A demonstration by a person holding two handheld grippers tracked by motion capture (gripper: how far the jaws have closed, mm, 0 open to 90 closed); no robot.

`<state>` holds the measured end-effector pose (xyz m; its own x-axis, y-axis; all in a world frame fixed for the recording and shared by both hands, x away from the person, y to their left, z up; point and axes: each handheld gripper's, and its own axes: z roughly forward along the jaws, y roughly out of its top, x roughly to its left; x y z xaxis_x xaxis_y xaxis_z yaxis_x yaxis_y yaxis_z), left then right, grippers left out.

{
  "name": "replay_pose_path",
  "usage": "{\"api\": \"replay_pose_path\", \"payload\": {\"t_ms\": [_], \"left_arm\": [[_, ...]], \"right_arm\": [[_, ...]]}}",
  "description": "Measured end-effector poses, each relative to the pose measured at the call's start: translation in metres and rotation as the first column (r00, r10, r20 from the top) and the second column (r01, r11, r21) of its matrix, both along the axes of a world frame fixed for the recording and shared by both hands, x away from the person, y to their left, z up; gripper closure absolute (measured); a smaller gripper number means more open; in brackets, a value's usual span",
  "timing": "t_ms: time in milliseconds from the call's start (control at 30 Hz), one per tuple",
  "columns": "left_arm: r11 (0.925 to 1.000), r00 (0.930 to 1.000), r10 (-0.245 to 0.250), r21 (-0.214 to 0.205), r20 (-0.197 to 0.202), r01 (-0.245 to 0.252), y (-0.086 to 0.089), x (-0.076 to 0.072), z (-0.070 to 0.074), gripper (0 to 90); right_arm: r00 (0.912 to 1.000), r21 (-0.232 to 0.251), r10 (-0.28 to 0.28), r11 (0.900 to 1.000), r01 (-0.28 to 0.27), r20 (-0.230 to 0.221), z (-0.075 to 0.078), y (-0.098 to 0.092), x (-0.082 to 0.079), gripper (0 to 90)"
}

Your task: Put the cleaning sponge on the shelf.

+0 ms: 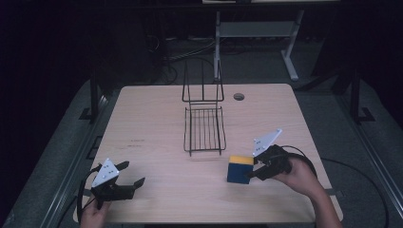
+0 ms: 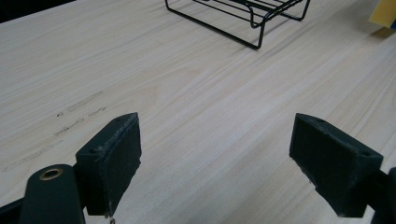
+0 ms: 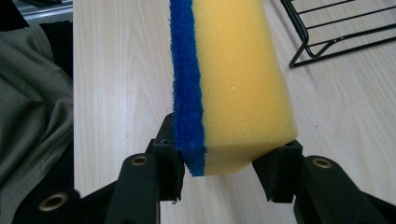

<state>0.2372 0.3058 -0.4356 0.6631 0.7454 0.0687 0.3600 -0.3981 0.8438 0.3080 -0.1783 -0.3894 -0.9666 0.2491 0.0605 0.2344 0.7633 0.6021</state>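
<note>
One sponge (image 1: 240,169), one wire rack (image 1: 204,128), two grippers.

1 camera looked down from above the table (image 1: 157,123); 2 rode low along the jaws, both catching the wire rack (image 1: 204,128).

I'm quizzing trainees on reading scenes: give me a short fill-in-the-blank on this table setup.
1. The right gripper is shut on a yellow and blue ____.
2. The left gripper rests near the table edge with its fingers ____.
3. The black wire rack on the table holds ____.

Missing words: sponge; open; nothing
</note>
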Motion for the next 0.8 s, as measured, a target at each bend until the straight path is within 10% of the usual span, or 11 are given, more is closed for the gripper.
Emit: {"api": "replay_pose_path", "payload": {"t_ms": [800], "left_arm": [[1.0, 1.0, 0.004, -0.006, -0.003, -0.004, 0.001, 0.0, 0.0, 16.2]], "right_arm": [[0.9989, 0.001, 0.047, 0.9989, -0.047, 0.003, 0.014, 0.024, 0.026, 56.1]]}}
